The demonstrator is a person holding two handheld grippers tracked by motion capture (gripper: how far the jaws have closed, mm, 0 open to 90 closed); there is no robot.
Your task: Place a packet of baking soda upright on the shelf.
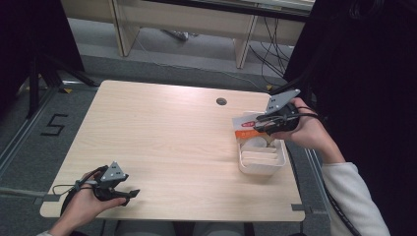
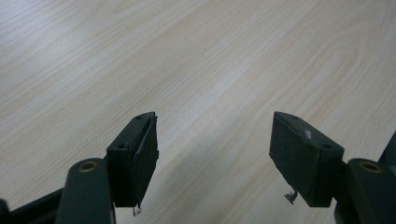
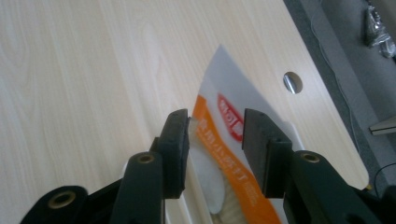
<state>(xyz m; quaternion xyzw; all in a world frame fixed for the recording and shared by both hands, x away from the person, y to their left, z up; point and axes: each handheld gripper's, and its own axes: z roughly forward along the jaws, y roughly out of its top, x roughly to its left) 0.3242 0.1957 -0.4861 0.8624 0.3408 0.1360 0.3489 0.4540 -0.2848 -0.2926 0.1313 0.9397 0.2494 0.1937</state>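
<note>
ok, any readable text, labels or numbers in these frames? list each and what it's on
"5": dark numeral on the grey floor, left of the table.
White characters in a red patch on the orange-and-white packet between the right gripper jaws: too blurred to read.
White line of print along the packet's orange band: too blurred to read.
Nothing else legible.

Pale wood-grain table (image 1: 162, 132), smooth with a soft sheen. Glossy plastic packet (image 3: 229, 140), white and orange, between matt black hand-held gripper (image 3: 215, 140) pads. Smooth white plastic tray (image 1: 260, 166) under that packet. Matt grey carpet floor (image 1: 19, 147) beyond.
</note>
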